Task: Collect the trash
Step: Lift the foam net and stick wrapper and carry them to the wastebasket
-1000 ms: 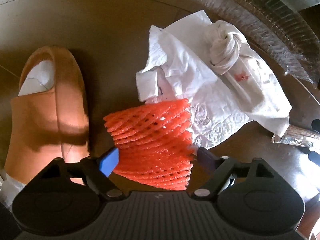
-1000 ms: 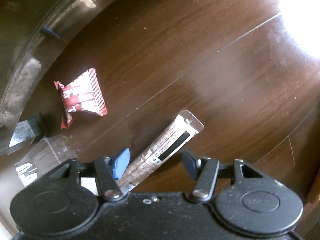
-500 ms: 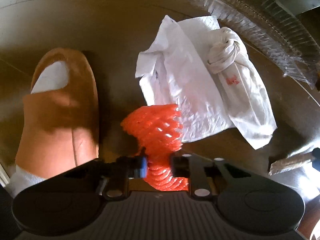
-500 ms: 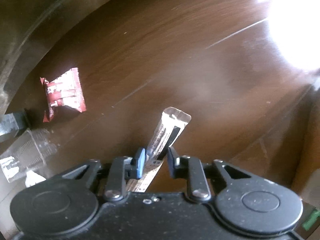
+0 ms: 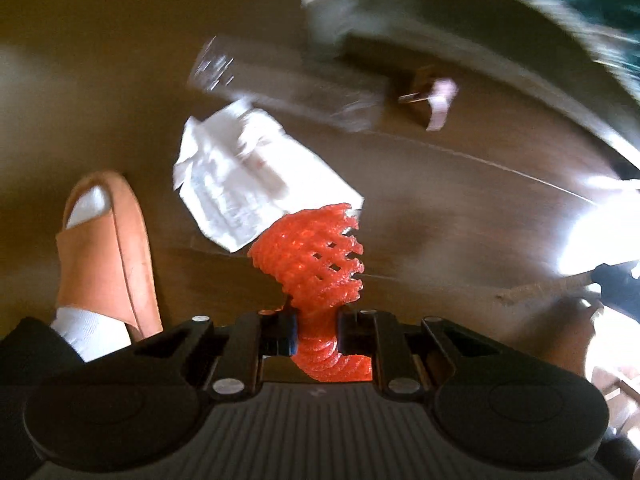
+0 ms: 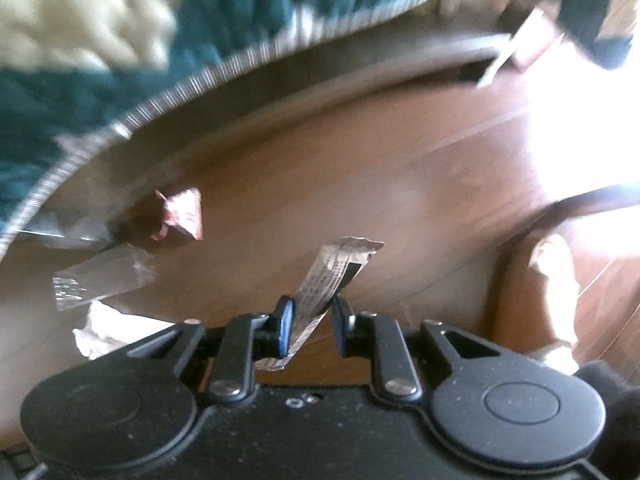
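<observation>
A: Dark wood floor (image 5: 460, 208) fills both views, blurry. Your left gripper (image 5: 316, 330)?

B: Clamped on the orange foam net (image 5: 316, 256), centre frame. Its long axis runs up from the jaws and flares wide at the top, lower end bunched below the fingers.

A: Around it?

B: White tissue (image 5: 248, 176) just behind, upper left of the net. Your orange slipper (image 5: 108, 248) at left.

A: Right gripper (image 6: 310, 326)?

B: Pinching the long stick packet (image 6: 324, 288), centre frame. Long axis tilts up and right, torn end highest. Red wrapper (image 6: 180, 214) and clear plastic piece (image 6: 100, 276) lie at left on the floor, well apart from the packet.
</observation>
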`<action>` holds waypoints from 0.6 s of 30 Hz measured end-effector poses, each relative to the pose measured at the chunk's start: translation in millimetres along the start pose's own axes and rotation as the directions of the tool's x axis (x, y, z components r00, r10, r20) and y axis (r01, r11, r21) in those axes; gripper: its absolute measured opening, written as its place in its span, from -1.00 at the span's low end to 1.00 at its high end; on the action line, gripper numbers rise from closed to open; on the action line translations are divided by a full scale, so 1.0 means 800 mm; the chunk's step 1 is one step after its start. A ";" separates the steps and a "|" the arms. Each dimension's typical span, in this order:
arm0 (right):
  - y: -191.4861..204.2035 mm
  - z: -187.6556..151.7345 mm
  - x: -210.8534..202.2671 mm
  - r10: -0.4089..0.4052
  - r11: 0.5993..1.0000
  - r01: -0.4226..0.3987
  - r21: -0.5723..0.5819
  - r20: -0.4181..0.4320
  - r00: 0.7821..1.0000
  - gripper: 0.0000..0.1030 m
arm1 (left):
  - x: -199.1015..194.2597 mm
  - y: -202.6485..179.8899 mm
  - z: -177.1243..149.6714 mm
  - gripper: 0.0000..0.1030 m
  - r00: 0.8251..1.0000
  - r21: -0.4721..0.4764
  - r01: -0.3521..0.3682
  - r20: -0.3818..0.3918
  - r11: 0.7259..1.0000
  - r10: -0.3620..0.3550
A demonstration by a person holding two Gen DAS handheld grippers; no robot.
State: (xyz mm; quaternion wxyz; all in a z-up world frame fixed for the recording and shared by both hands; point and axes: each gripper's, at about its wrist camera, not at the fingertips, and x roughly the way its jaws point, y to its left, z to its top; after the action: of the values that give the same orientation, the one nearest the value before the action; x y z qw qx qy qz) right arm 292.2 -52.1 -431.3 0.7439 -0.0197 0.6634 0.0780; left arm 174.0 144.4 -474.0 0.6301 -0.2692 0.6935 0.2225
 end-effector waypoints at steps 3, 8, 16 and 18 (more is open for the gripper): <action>-0.015 0.005 -0.059 0.020 0.999 -0.018 -0.031 0.085 0.996 -0.63 | -0.043 -0.024 -0.013 -0.68 0.997 0.072 0.013 0.072 0.997 -0.019; -0.037 -0.010 -0.159 0.074 0.993 -0.050 -0.107 0.233 0.970 -0.63 | -0.123 -0.054 -0.045 -0.68 0.977 0.197 0.015 0.206 0.980 -0.057; -0.090 -0.030 -0.318 0.164 0.975 -0.080 -0.206 0.432 0.887 -0.63 | -0.255 -0.110 -0.105 -0.68 0.918 0.345 0.017 0.366 0.938 -0.151; -0.103 -0.034 -0.351 0.180 0.973 -0.088 -0.214 0.462 0.869 -0.63 | -0.287 -0.125 -0.117 -0.68 0.897 0.374 0.036 0.396 0.927 -0.195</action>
State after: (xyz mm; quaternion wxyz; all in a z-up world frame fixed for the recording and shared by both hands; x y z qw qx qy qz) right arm 246.8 -162.0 -162.4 0.8721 -0.0230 0.4489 0.1934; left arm 182.8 29.8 -232.9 0.8169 -0.1365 0.5501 0.1075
